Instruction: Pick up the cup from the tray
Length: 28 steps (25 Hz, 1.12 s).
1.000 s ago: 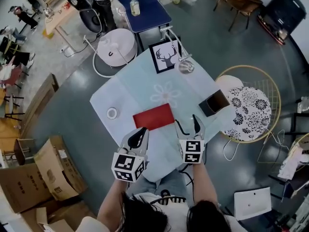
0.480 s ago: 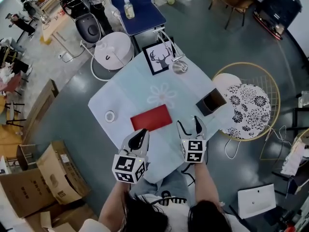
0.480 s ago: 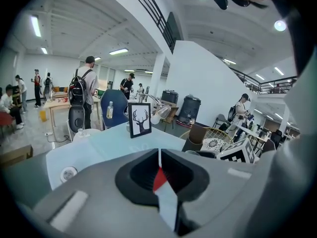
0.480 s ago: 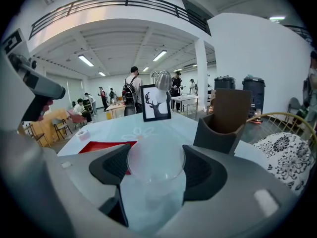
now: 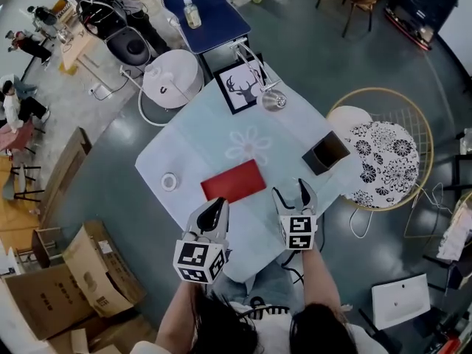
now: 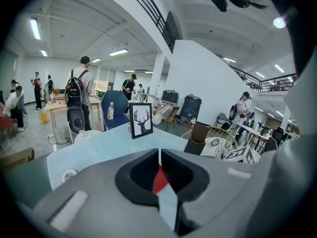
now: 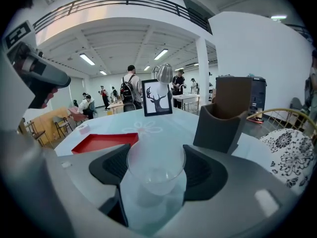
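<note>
The red tray [image 5: 233, 181] lies flat near the middle of the pale table [image 5: 192, 142], with nothing on it. In the right gripper view the red tray [image 7: 101, 142] sits left of the jaws. My right gripper [image 5: 293, 196] hovers just right of the tray near the table's front edge, shut on a clear plastic cup [image 7: 156, 170] held upright between its pads. My left gripper [image 5: 216, 206] hangs in front of the tray, shut and empty. A sliver of the red tray [image 6: 159, 178] shows below its closed jaws.
A dark open box [image 5: 325, 154] stands right of the tray. At the back are a framed deer picture [image 5: 245, 87] and a desk lamp [image 5: 273, 100]. A tape roll [image 5: 169, 181] lies at the table's left. A wicker chair [image 5: 383, 161] flanks the right; cardboard boxes [image 5: 88, 268] sit lower left.
Both grippers hold nearly the same places, with the cup still in the right one. Only the head view has drifted slightly.
</note>
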Each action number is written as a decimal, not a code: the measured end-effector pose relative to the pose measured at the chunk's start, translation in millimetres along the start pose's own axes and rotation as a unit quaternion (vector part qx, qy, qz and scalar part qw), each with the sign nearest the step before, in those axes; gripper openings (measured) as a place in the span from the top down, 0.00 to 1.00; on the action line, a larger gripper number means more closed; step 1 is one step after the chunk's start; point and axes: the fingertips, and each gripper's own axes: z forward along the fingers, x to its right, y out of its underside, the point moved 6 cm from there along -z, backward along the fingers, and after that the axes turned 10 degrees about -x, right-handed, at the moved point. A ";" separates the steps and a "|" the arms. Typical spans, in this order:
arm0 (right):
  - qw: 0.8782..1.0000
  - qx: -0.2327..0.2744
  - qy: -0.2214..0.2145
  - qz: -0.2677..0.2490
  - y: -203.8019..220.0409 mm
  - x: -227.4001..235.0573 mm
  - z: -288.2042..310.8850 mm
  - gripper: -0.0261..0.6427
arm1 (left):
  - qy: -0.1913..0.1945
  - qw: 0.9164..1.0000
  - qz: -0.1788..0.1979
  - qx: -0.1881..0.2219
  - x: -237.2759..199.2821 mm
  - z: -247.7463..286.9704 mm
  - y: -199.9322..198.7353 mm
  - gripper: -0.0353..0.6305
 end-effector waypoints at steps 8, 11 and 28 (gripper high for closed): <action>0.999 0.022 -0.023 0.030 1.1 1.4 -2.5 0.33 | 0.001 1.000 0.002 -0.005 2.2 4.5 1.7 0.95; 0.998 0.039 -0.032 0.034 -4.6 2.8 -11.6 0.29 | 0.001 1.000 0.004 0.002 3.1 5.0 -2.0 0.95; 0.992 0.119 0.005 0.031 -51.8 -31.9 -106.6 0.27 | -0.003 1.000 0.001 0.022 -3.8 -36.7 1.8 0.95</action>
